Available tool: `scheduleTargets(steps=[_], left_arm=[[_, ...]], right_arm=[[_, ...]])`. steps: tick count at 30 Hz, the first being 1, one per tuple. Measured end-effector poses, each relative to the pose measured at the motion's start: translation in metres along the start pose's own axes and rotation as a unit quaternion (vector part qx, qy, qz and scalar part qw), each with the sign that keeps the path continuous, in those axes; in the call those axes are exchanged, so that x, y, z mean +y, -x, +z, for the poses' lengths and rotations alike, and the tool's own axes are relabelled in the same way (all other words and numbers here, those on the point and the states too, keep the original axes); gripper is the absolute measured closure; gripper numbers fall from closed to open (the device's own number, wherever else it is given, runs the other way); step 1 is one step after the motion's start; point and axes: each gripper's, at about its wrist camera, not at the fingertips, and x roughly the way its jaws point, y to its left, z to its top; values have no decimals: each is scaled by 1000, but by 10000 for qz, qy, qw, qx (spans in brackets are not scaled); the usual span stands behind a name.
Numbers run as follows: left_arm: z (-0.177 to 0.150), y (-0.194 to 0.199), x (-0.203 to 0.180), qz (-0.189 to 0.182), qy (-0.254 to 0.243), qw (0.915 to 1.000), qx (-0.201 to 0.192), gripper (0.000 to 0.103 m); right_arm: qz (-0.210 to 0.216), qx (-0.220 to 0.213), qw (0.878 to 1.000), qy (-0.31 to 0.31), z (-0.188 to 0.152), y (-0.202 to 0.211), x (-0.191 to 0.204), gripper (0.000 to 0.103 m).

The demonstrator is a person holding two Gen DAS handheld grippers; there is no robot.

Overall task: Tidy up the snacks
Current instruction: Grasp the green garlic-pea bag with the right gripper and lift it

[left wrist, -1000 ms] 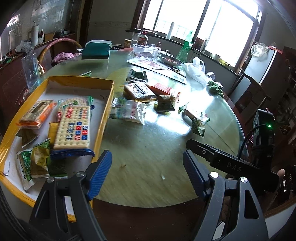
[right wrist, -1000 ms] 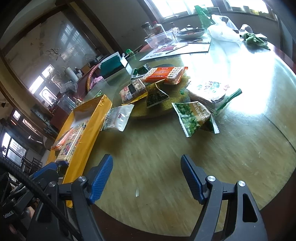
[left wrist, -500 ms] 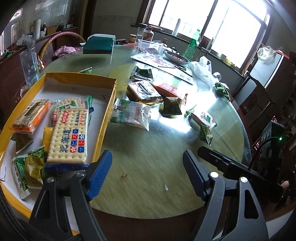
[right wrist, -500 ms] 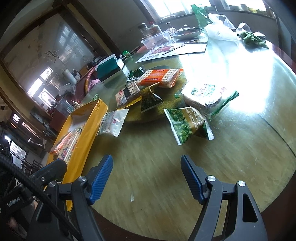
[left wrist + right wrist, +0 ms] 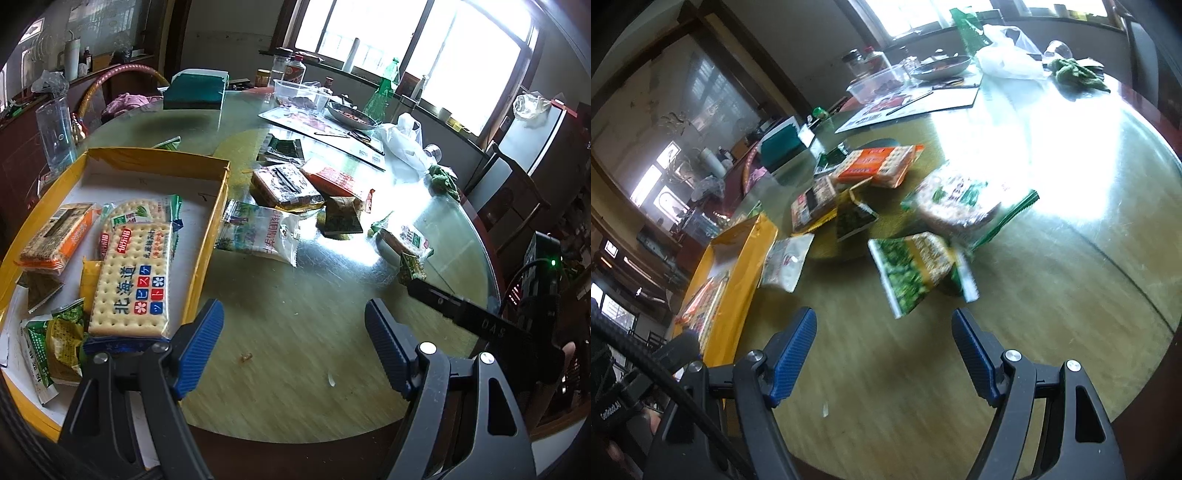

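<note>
Both tools spread wide and empty: left gripper (image 5: 293,347) low in its frame over bare tabletop, right gripper (image 5: 884,349) likewise, nothing between the blue pads (image 5: 794,350) of either.

Snacks in two groups. Already in the yellow tray (image 5: 207,236) at the left of the left view: a large cracker pack (image 5: 135,280), an orange pack (image 5: 55,236), a green bag (image 5: 51,343) at lower left. Loose on the round table (image 5: 295,387), across the middle of the frame: a white pouch (image 5: 262,232) just beside the tray wall, a dark flat pack (image 5: 284,184), a red pack (image 5: 332,179), a small dark packet (image 5: 341,218), more wrapped pieces toward the right.

In the right view, nearest target a green bag (image 5: 916,269), centre of the frame, just above the open jaws, leaning on a round wrapped pack (image 5: 956,206).

Likely step: reach for the next loose snack. Best done so:
- Pick the green bag for the right tool, the white pouch for the left; closest to each.
- Come in low, one pad sliding under the raised edge, not pressing flat from above.
- Close gently on a seam or corner; crackers and chips probably brittle.
- Lift clear of the neighbouring pack before crossing, to avoid dragging it.
- Set down in the bare upper part of the tray.
</note>
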Motion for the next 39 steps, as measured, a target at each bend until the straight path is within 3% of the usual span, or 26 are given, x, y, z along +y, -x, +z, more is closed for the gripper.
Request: scheduleTargets(steps=[8, 13, 15, 16, 21, 28, 39], left_arm=[[1, -1, 2, 1, 3, 10000, 8, 24], [-1, 2, 3, -12, -23, 10000, -19, 24], [-1, 2, 3, -4, -7, 10000, -23, 24], [-1, 2, 2, -6, 0, 10000, -19, 24], [-1, 2, 3, -14, 7, 10000, -14, 24], [-2, 2, 4, 3, 17, 10000, -14, 24], [-2, -1, 0, 54, 15, 10000, 52, 24]], right_arm=[[13, -151, 9999, -21, 26, -3, 1, 27], [-239, 85, 9996, 148, 37, -30, 6, 27], [-308, 203, 9992, 131, 34, -40, 4, 30], [-319, 228, 9991, 140, 33, -41, 3, 39], [-397, 231, 9988, 153, 22, -36, 2, 56], [-330, 223, 9988, 296, 8, -24, 7, 62], [-260, 190, 9983, 488, -14, -10, 12, 63]])
